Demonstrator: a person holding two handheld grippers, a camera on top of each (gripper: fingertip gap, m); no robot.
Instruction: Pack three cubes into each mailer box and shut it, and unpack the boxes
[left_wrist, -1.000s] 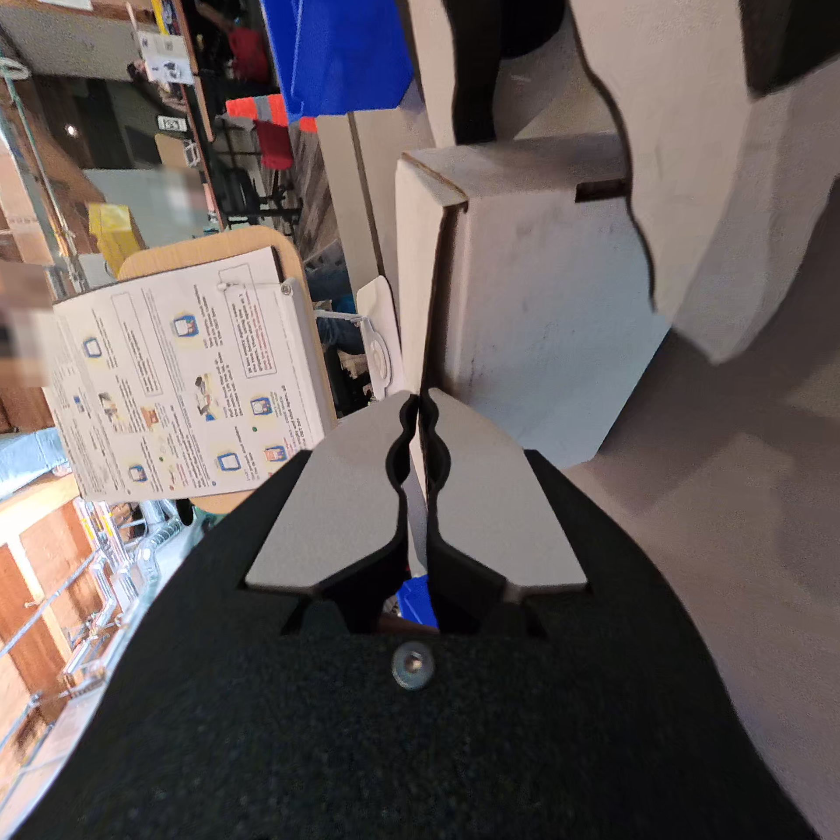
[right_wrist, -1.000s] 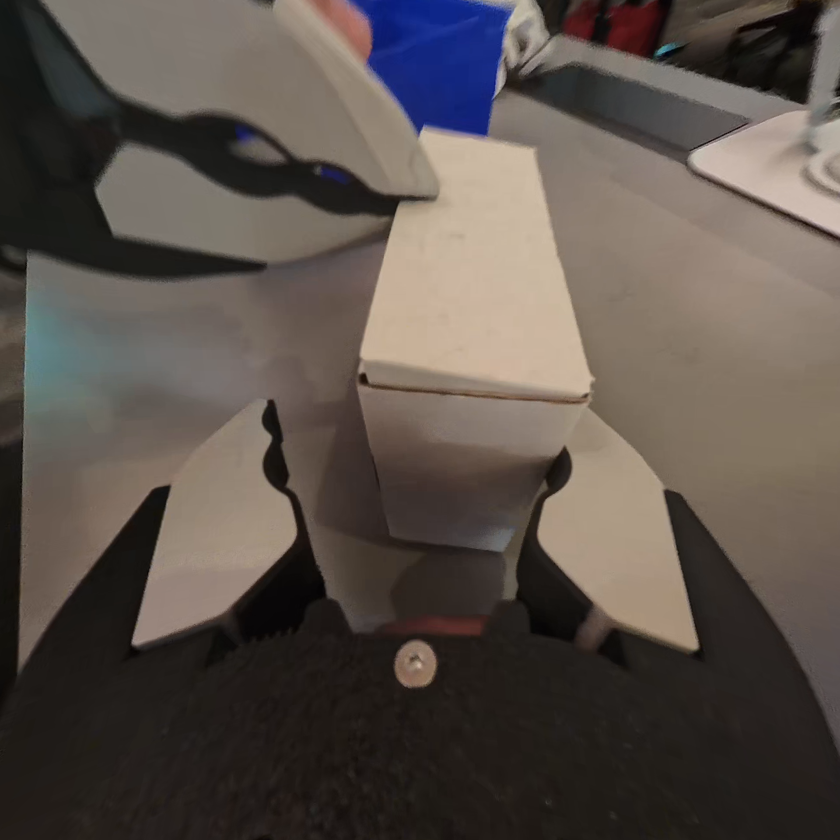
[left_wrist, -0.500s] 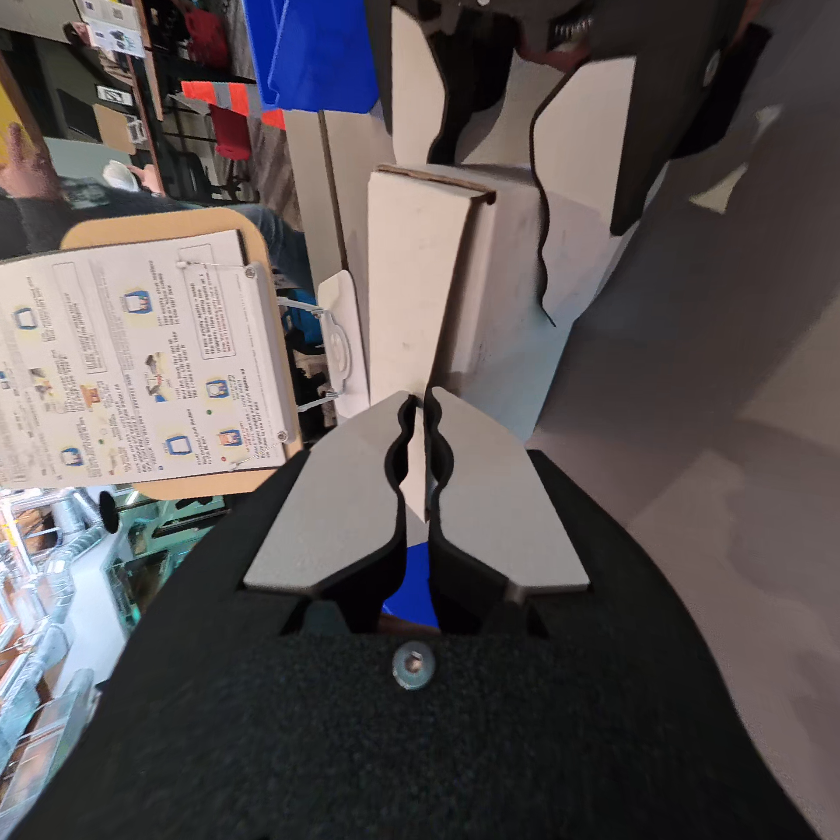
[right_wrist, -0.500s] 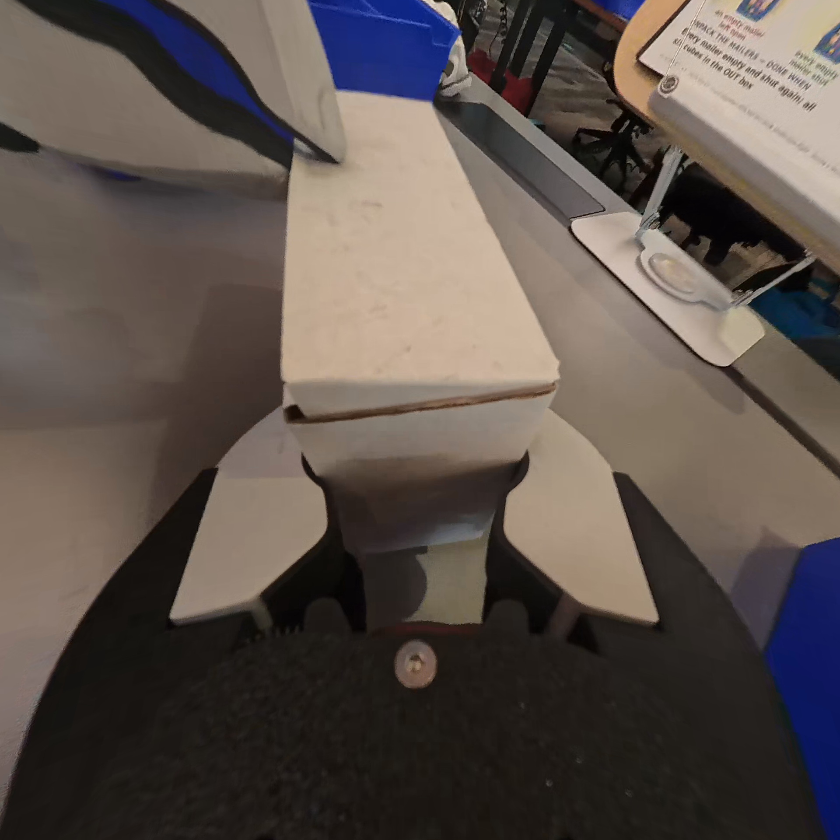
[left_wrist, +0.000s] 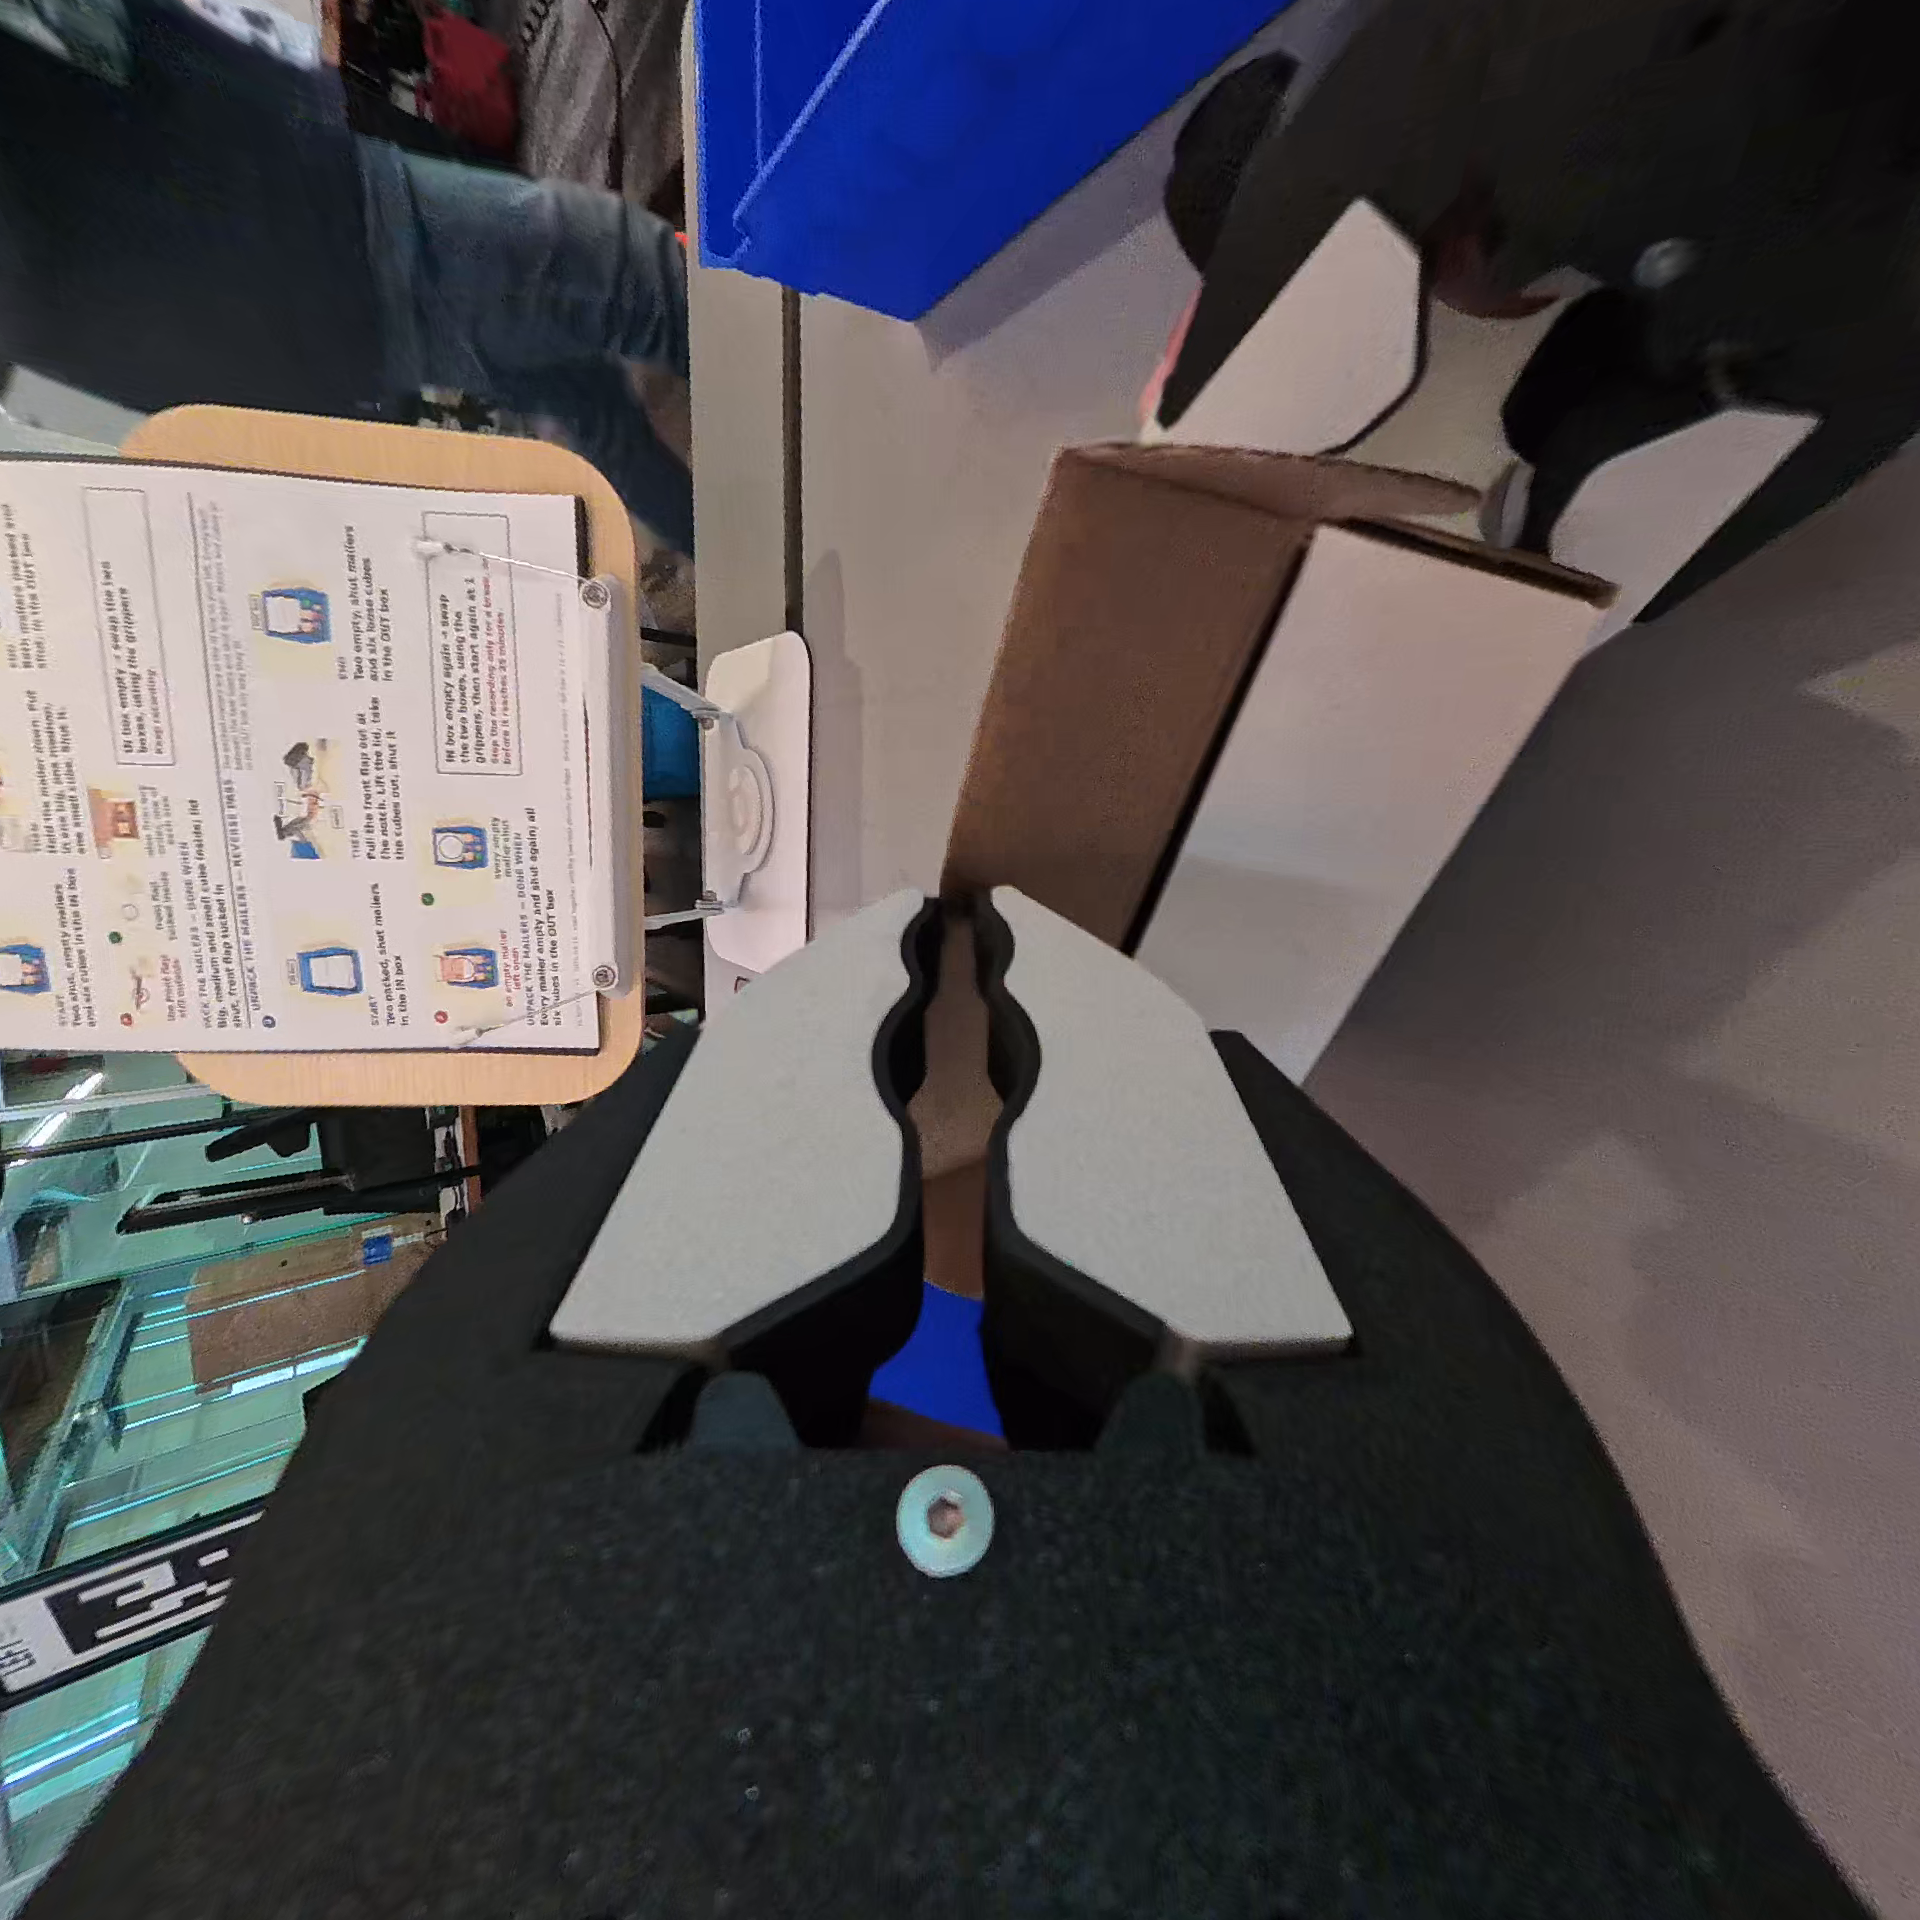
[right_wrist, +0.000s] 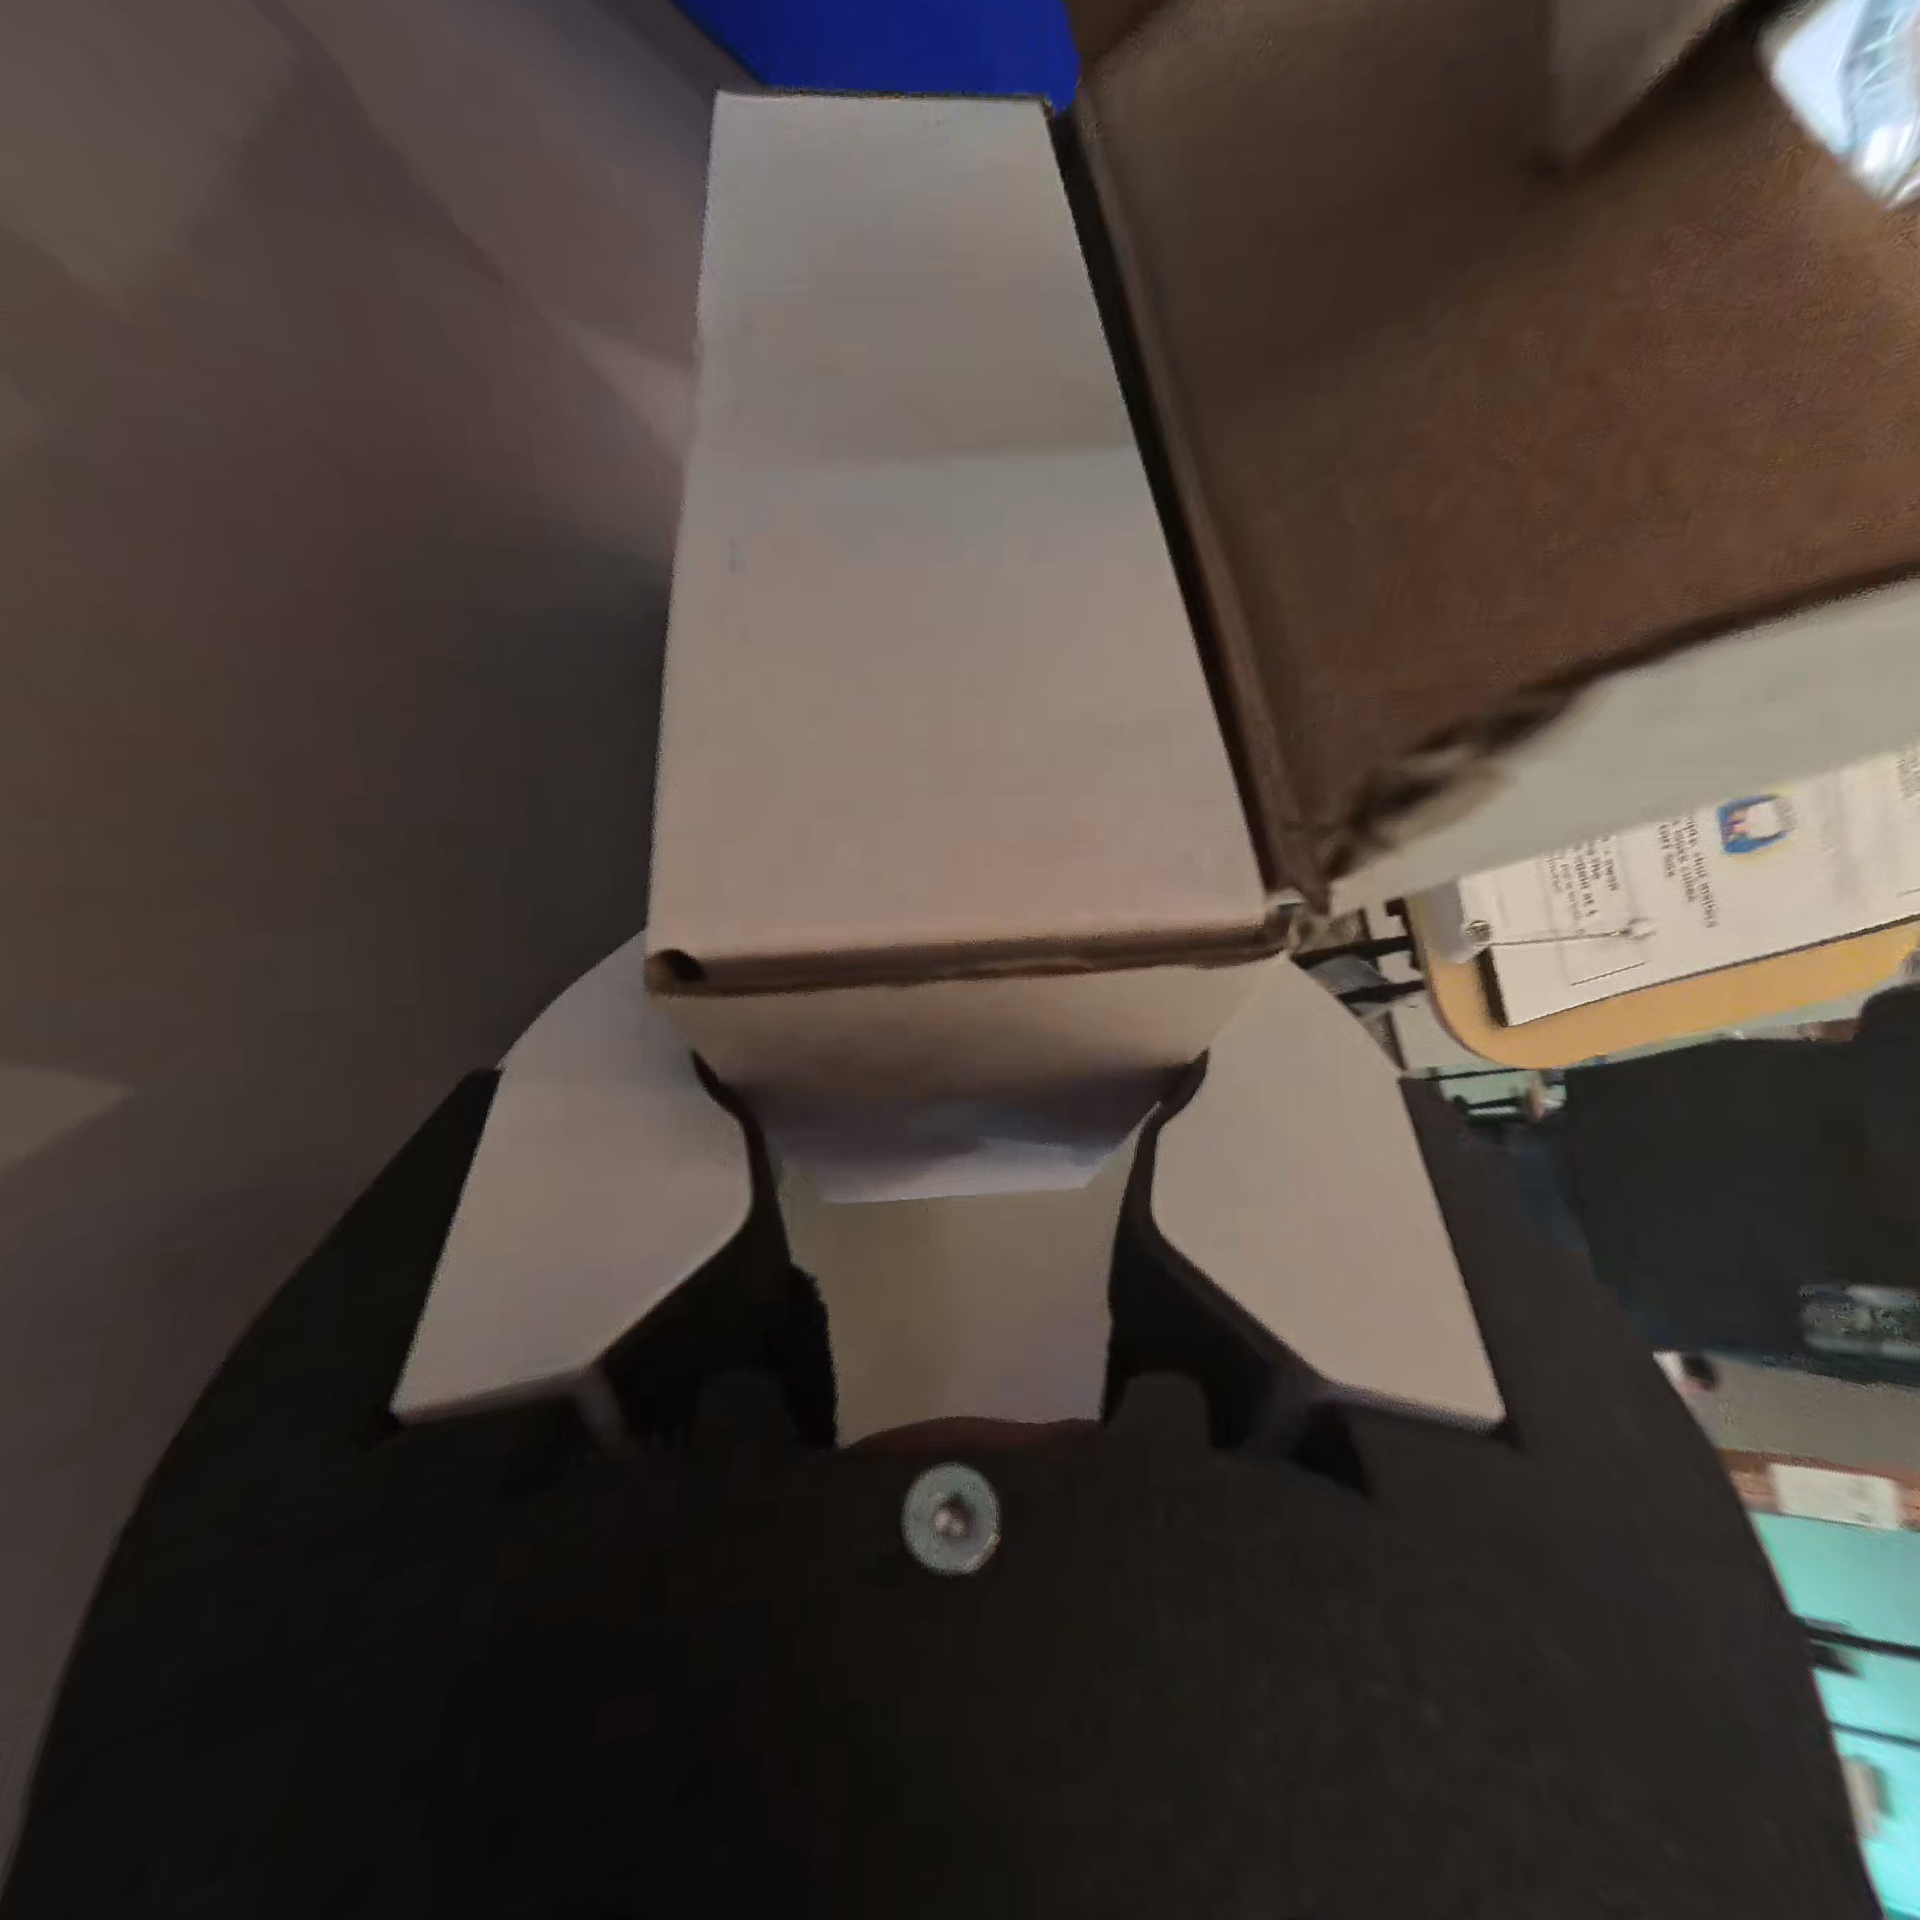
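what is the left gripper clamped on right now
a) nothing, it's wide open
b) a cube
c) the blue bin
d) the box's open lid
d: the left gripper has its jaws nearly closed on the edge of the brown-lined lid, which is swung open from the white box that the right gripper grips by its end.
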